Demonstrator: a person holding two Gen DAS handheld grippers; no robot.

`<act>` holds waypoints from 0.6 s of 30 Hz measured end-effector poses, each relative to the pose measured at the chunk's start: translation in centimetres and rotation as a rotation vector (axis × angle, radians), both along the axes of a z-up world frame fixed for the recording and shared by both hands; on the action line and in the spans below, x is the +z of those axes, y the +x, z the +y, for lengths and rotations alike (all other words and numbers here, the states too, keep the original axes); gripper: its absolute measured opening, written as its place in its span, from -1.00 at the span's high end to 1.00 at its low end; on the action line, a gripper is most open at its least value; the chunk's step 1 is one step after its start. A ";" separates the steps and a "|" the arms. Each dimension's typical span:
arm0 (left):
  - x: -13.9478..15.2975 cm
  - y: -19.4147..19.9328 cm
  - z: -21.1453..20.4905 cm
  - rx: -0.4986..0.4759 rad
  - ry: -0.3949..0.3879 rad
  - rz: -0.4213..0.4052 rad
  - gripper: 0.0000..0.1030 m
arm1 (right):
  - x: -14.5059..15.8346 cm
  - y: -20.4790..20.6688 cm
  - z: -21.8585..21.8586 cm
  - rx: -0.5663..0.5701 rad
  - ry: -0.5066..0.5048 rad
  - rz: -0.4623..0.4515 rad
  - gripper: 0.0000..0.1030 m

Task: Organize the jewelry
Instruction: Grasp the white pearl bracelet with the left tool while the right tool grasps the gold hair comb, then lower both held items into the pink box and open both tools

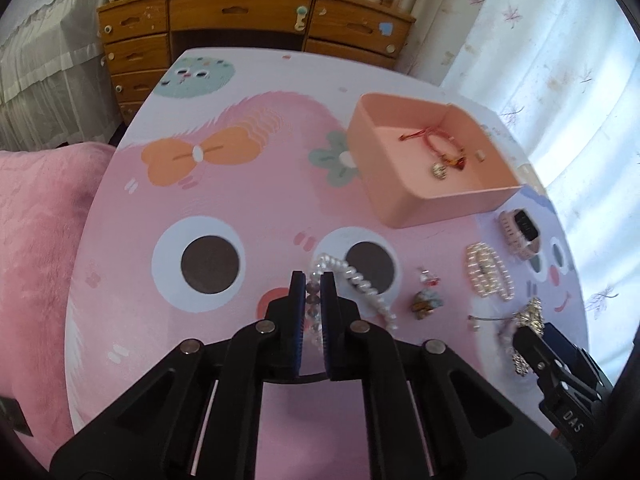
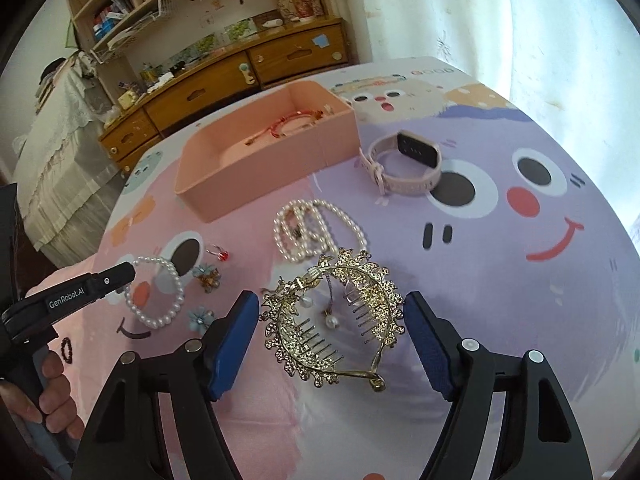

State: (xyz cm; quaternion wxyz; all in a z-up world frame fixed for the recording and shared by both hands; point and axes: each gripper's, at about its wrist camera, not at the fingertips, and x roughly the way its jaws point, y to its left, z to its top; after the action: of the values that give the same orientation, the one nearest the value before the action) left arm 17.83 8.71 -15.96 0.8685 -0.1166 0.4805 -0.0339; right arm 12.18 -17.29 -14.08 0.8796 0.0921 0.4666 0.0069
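Note:
My left gripper (image 1: 313,280) is shut on a pearl bracelet (image 1: 352,276), which hangs from the pads low over the table; it also shows in the right wrist view (image 2: 160,296) with the left gripper (image 2: 124,271) at its top. My right gripper (image 2: 330,320) is open, its pads on either side of a gold rhinestone hair comb (image 2: 332,320) lying on the table. A pink box (image 1: 432,160) holds a red cord bracelet (image 1: 436,146). A coiled pearl necklace (image 2: 316,230) and a pink smartwatch (image 2: 408,164) lie near the box (image 2: 264,152).
A red ring (image 2: 219,253), a blue-and-gold flower brooch (image 2: 206,276) and a blue flower piece (image 2: 200,318) lie on the cartoon tablecloth (image 2: 520,280). A small dark bead loop (image 2: 67,349) lies at the left. A wooden desk (image 1: 248,28) stands behind the table, curtains to the right.

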 end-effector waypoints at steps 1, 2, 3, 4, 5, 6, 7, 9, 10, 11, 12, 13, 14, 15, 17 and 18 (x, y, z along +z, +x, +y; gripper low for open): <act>0.6 -0.2 -0.2 -0.008 -0.006 -0.009 0.90 | 0.6 0.2 -0.1 0.006 -0.004 -0.013 -0.45; 1.0 -0.3 -0.5 -0.014 -0.007 -0.015 0.90 | 1.2 0.4 -0.2 0.010 -0.003 -0.025 -0.45; 1.8 -0.5 -0.9 -0.024 -0.007 -0.025 0.90 | 1.9 0.7 -0.3 0.017 0.005 -0.039 -0.45; 2.3 -0.6 -1.2 -0.029 -0.008 -0.032 0.90 | 2.5 0.9 -0.5 0.025 0.012 -0.049 -0.45; 3.0 -0.7 -1.5 -0.034 -0.012 -0.041 0.90 | 3.2 1.3 -0.7 0.034 0.019 -0.059 -0.45; 3.8 -0.8 -1.8 -0.038 -0.021 -0.053 0.90 | 3.9 1.7 -0.8 0.038 0.022 -0.069 -0.45; 4.5 -0.9 -2.0 -0.040 -0.028 -0.061 0.90 | 4.5 2.1 -1.0 0.039 0.027 -0.077 -0.45; 5.9 -1.0 -2.6 -0.046 -0.036 -0.084 0.90 | 5.9 2.9 -1.5 0.042 0.050 -0.097 -0.45; 7.0 -0.9 -3.0 -0.053 -0.032 -0.103 0.90 | 6.5 3.3 -1.7 0.048 0.060 -0.108 -0.45; 7.7 -0.9 -3.3 -0.057 -0.030 -0.116 0.90 | 7.2 3.7 -1.9 0.055 0.066 -0.123 -0.45; 8.6 -0.8 -3.6 -0.063 -0.030 -0.136 0.90 | 7.9 4.1 -2.0 0.061 0.068 -0.136 -0.45; 9.3 -0.6 -3.9 -0.064 -0.030 -0.148 0.90 | 8.6 4.4 -2.0 0.067 0.067 -0.145 -0.45; 10.2 -0.4 -4.1 -0.067 -0.032 -0.166 0.90 | 9.2 4.9 -2.1 0.079 0.067 -0.155 -0.45; 10.8 -0.2 -4.3 -0.071 -0.035 -0.176 0.90 | 9.8 5.3 -2.2 0.088 0.067 -0.162 -0.45; 12.2 0.4 -4.9 -0.074 -0.044 -0.195 0.90 | 10.9 6.2 -2.2 0.108 0.063 -0.179 -0.45; 12.6 0.6 -5.0 -0.074 -0.048 -0.202 0.90 | 11.4 6.6 -2.2 0.118 0.062 -0.186 -0.45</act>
State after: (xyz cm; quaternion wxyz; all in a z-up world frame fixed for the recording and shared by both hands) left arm 18.48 3.72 -3.31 0.9077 -0.1155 0.3935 -0.0893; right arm 18.80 -19.51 -2.71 0.9139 0.0906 0.3872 0.0815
